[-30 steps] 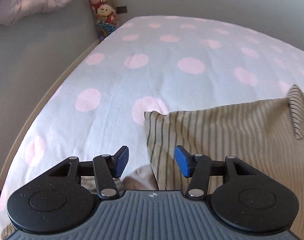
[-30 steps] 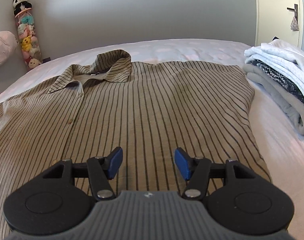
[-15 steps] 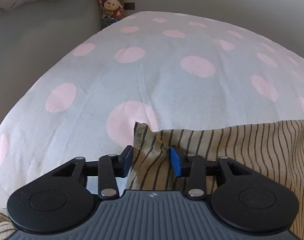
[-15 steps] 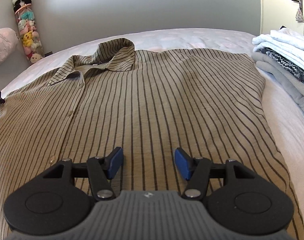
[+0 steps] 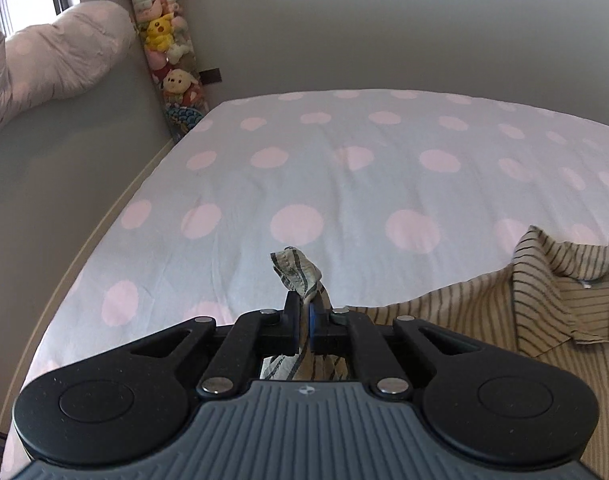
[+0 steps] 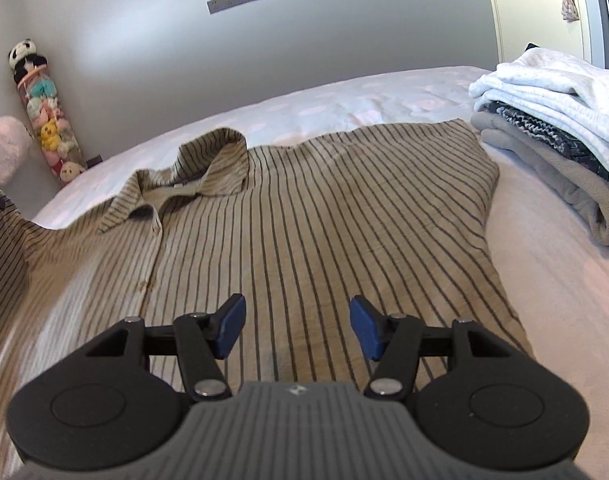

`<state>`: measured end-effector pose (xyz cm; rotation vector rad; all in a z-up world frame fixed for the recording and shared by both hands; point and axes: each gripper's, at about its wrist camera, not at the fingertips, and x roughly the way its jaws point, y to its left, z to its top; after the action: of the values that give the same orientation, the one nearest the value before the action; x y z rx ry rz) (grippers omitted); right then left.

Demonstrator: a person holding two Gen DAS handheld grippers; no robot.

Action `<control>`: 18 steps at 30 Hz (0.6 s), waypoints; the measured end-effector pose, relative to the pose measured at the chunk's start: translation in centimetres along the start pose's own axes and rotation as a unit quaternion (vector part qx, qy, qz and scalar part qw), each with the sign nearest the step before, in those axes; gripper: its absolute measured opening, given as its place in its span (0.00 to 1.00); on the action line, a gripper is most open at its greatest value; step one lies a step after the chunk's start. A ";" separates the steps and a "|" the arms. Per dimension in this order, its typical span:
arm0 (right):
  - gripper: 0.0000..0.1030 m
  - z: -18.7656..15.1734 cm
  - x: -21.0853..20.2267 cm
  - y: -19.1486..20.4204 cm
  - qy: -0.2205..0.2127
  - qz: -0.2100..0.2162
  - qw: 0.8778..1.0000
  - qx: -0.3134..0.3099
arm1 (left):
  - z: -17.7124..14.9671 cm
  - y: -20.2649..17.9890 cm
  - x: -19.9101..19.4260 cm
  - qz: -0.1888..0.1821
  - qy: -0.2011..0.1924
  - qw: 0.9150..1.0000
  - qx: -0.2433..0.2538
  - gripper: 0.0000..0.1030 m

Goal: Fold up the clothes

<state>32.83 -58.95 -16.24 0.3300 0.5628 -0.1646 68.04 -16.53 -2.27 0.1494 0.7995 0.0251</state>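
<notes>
A beige shirt with dark stripes (image 6: pixel 304 224) lies spread on the bed, collar (image 6: pixel 208 160) toward the far wall. My left gripper (image 5: pixel 304 312) is shut on a bunched corner of that striped shirt (image 5: pixel 298 268), which sticks up past the pads and is lifted off the sheet. The shirt's collar (image 5: pixel 560 264) shows at the right of the left wrist view. The lifted side rises at the left edge of the right wrist view. My right gripper (image 6: pixel 296 328) hovers open over the shirt's lower front, nothing between its blue pads (image 6: pixel 228 326).
The bed sheet (image 5: pixel 344 184) is white with pink dots. A stack of folded clothes (image 6: pixel 556 136) sits at the right. A tube of plush toys (image 5: pixel 168 52) and a pink pillow (image 5: pixel 52 56) stand by the wall at the left. A door (image 6: pixel 544 12) is at the far right.
My left gripper closed on the shirt's corner and lifted it up and toward the right. The shirt's left side has risen off the bed. My right gripper rolled slightly and stayed open.
</notes>
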 end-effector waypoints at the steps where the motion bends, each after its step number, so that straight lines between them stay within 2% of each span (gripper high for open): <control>1: 0.60 0.1 -0.4 -0.1 -0.005 0.003 1.000 0.003 | 0.6 -1.1 -0.9 -0.004 -0.003 1.000 0.010 0.02; 8: 0.60 1.1 -2.4 -1.8 -0.029 0.020 0.999 0.036 | 3.4 -11.1 -5.5 -0.026 -0.017 0.996 0.079 0.02; 12: 0.63 1.6 -3.3 -3.0 -0.042 0.025 0.997 0.057 | 3.0 -17.5 -4.8 -0.029 -0.004 0.992 0.119 0.02; 14: 0.67 1.7 -3.4 -3.5 -0.047 0.024 0.996 0.068 | 2.2 -20.6 -3.6 -0.034 0.009 0.990 0.134 0.02; 18: 0.67 1.7 -3.2 -4.0 -0.045 0.029 0.995 0.079 | 0.4 -26.2 -0.7 -0.041 0.035 0.985 0.162 0.02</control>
<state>30.03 -63.10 -14.25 0.4896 0.4510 -0.1671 66.92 -42.56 -5.28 0.4247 0.8753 -0.1782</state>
